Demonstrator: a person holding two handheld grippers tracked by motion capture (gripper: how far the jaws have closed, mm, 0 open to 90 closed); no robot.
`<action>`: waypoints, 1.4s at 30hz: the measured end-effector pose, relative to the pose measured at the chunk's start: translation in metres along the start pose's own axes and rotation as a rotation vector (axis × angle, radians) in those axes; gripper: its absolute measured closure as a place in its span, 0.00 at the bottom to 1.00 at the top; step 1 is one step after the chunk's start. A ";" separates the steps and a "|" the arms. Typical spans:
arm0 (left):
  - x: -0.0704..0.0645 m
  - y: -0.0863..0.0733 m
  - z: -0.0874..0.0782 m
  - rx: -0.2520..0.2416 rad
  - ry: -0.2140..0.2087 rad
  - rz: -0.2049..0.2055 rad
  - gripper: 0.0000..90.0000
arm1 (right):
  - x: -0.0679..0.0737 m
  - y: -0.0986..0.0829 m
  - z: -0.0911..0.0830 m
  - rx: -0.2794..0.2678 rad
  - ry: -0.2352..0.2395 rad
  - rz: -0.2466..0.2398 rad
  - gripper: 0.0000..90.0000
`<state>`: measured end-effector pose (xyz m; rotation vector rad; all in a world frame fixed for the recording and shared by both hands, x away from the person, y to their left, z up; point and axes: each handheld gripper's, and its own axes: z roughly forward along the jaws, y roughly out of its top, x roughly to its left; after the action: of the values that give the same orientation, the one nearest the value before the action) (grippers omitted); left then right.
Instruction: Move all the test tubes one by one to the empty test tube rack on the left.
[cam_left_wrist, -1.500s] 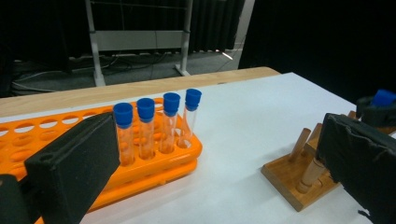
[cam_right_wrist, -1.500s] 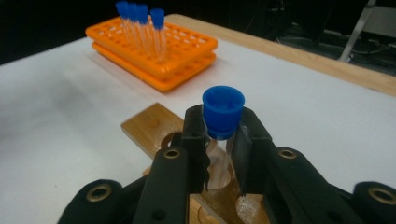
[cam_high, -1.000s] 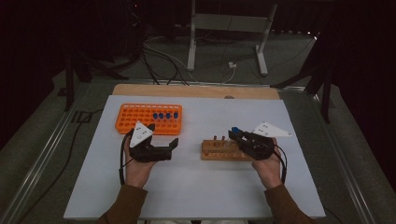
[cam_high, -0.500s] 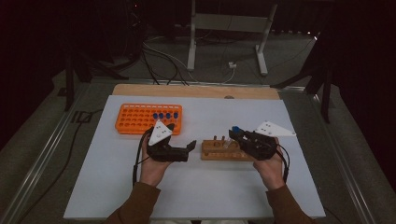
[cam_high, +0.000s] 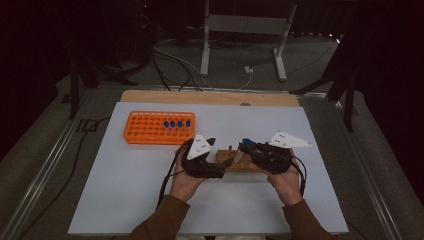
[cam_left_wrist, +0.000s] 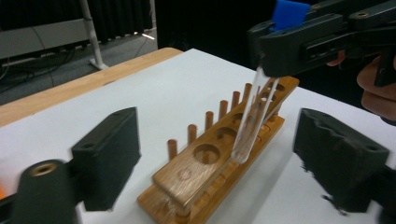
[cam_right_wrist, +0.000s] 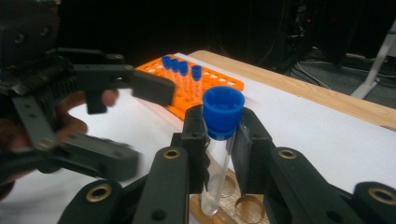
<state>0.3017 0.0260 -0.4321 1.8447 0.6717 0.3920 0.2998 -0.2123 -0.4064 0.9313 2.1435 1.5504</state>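
Observation:
A clear test tube with a blue cap (cam_right_wrist: 223, 112) is held tilted by my right gripper (cam_right_wrist: 219, 140), which is shut on it just below the cap. Its bottom hangs over a hole of the wooden tube rack (cam_left_wrist: 219, 144). In the high view the right gripper (cam_high: 246, 150) sits over that rack (cam_high: 245, 165) near the table's middle. My left gripper (cam_high: 220, 161) is at the rack's left end, open, and in the left gripper view its jaws stand either side of the rack and the tube (cam_left_wrist: 252, 116). Nothing is between the left gripper's (cam_left_wrist: 226, 158) fingers but the rack.
An orange tube rack (cam_high: 159, 127) with several blue-capped tubes (cam_high: 177, 123) stands at the back left of the white table (cam_high: 125, 190). A wooden strip (cam_high: 210, 97) runs along the far edge. Cables and a metal stand lie on the floor beyond.
My left gripper has moved right, from in front of the orange rack to the left end of the wooden rack. The right gripper has stayed about where it was, with the tube.

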 end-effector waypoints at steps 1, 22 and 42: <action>-0.001 0.000 0.002 0.003 0.001 0.004 0.20 | 0.001 0.000 0.001 0.002 0.008 0.001 0.85; -0.012 0.003 0.021 -0.012 -0.091 0.041 0.77 | 0.007 -0.001 0.005 0.017 0.037 -0.015 0.85; -0.005 0.004 0.020 -0.015 -0.072 0.039 0.87 | 0.001 0.001 0.000 -0.011 0.069 0.022 0.55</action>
<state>0.3097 0.0069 -0.4359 1.8513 0.5831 0.3534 0.2996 -0.2117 -0.4059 0.9138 2.1767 1.6258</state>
